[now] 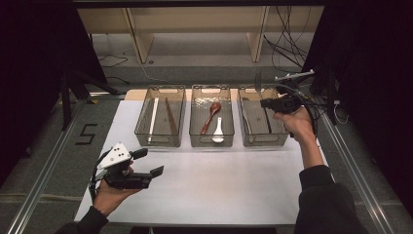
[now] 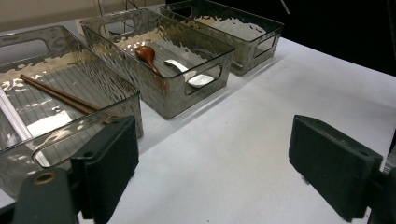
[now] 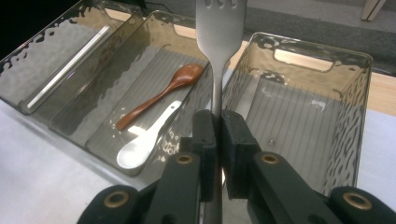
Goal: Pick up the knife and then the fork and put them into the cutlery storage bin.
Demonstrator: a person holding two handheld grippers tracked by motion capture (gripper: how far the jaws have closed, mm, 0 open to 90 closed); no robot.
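right gripper [image 3: 215, 126]: jaws closing tight on the handle of a fork [image 3: 219, 28], holding it upright, tines up, above the right bin [image 3: 355, 93]. left gripper [image 2: 212, 163]: jaws standing wide apart, gripping nothing, hovering low over the white mat [image 2: 261, 93] near the left bin [image 2: 70, 140] with chopsticks [image 2: 60, 95]. middle bin [image 3: 140, 32]: holding a brown spoon [image 3: 161, 93] and a white spoon [image 3: 142, 142], lying side by side.

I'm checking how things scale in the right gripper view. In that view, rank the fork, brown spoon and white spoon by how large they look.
1. Fork, held in the right tool, nearest the camera, so nearness inflates it.
2. Brown spoon and white spoon look about alike; no ranking between them.
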